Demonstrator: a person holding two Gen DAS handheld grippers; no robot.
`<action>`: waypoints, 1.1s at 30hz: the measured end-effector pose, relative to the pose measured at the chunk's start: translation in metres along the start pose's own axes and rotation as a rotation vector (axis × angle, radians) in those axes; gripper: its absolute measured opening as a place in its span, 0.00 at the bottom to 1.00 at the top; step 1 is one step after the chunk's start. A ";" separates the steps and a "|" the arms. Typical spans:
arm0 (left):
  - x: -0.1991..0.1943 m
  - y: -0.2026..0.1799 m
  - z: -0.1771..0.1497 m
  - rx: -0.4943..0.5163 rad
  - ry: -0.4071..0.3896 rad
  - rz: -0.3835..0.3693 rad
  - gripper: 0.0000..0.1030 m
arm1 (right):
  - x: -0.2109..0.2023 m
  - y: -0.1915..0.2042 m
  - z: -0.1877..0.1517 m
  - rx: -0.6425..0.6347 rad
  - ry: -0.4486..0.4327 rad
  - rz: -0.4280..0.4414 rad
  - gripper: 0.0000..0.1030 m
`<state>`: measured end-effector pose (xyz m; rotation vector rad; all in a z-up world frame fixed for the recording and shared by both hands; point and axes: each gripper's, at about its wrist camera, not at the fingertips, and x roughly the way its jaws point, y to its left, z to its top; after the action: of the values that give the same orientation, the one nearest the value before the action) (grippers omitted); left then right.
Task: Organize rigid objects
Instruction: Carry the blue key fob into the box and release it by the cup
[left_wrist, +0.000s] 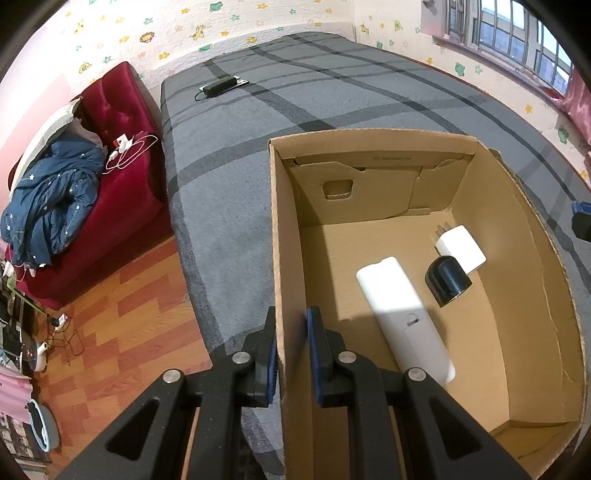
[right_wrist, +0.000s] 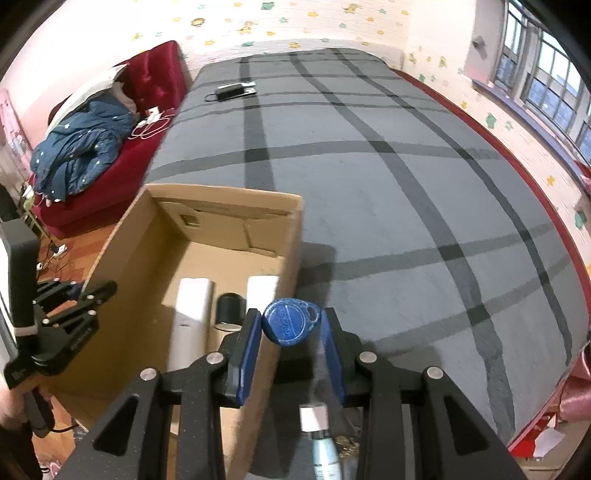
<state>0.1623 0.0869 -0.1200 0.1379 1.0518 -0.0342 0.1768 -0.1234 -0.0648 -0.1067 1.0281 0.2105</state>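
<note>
Cardboard box on grey bed (plaid)

A blue teardrop key fob is being held above the grey bed, just beside the open cardboard box. Inside the box, a long white remote-like bar, a black cylinder tipped over, and a white charger block are being kept close together.

A black power adapter lies near the far edge of the grey checked bed cover. A blue star-print quilt and white cables lie on the red sofa.
</note>
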 end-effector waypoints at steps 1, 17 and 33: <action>0.000 0.000 0.000 0.000 0.000 -0.003 0.15 | 0.000 0.004 0.001 -0.005 -0.001 0.005 0.34; 0.000 0.008 0.000 -0.030 -0.001 -0.062 0.14 | 0.043 0.081 0.001 -0.087 0.086 0.068 0.34; 0.001 0.020 -0.002 -0.095 0.000 -0.143 0.14 | 0.098 0.105 0.000 -0.072 0.211 0.052 0.34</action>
<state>0.1631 0.1069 -0.1193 -0.0239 1.0602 -0.1132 0.2022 -0.0091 -0.1472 -0.1701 1.2348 0.2884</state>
